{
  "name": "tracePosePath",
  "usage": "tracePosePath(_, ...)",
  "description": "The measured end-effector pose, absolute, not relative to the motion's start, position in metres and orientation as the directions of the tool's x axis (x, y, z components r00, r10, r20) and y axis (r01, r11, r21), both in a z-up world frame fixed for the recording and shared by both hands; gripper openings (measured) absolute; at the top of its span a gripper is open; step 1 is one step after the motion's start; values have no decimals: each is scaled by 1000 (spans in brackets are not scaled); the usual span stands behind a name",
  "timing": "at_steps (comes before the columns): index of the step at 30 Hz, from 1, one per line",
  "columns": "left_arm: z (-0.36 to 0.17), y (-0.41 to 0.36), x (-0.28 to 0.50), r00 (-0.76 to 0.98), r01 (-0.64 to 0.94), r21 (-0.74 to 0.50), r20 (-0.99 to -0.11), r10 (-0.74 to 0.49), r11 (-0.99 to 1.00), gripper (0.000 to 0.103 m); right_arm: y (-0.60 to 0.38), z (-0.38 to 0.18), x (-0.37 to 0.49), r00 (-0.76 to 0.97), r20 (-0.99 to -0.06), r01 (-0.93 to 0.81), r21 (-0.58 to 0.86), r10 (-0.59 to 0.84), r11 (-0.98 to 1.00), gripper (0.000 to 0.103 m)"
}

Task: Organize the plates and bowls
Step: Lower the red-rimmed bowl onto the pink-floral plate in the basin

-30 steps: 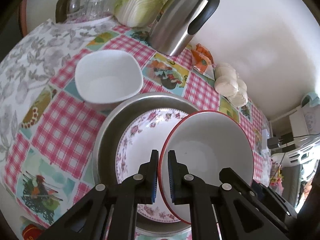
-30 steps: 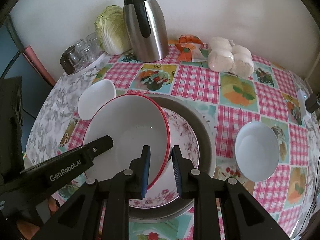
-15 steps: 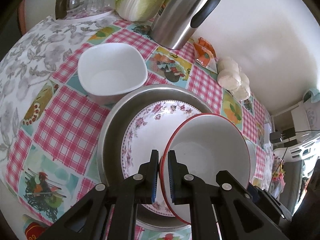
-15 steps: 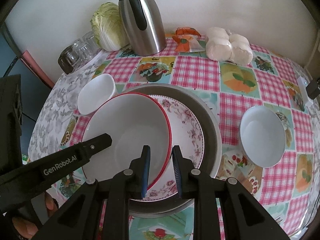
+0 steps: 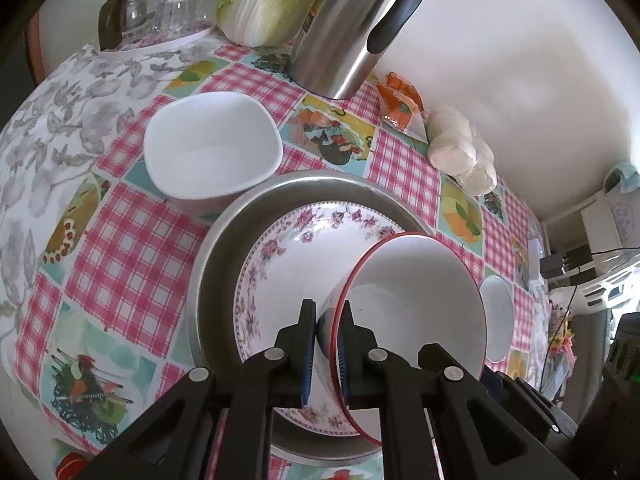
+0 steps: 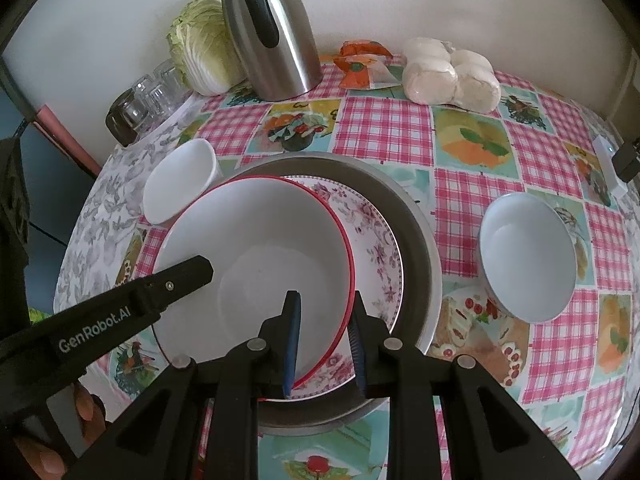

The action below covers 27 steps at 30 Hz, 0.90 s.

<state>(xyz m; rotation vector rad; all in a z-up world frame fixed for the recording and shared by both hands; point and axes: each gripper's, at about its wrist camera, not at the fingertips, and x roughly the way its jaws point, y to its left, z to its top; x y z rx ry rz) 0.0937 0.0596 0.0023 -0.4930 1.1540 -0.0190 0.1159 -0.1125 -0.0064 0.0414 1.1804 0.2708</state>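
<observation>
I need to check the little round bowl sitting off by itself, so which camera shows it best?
The right wrist view. There the small round bowl shows whole, rim and empty white inside, standing on the tablecloth clear of the metal basin. In the left wrist view it is a sliver, mostly hidden behind the red-rimmed bowl.

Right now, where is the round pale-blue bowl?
In the right wrist view the pale-blue bowl stands alone on the checked tablecloth, right of the metal basin, nearer than the bagged buns.
</observation>
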Motion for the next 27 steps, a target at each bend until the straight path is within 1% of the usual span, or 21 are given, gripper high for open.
tracePosePath(14,-12,50,104,397,-225,-334,-890,-227,915,11,-115,-20,124,342,-909,-174,187,237,967,25)
tracePosePath(27,-20,56,108,381,-242,-339,-895,-233,909,11,-110,-26,126,334,-912,-183,184,237,966,25)
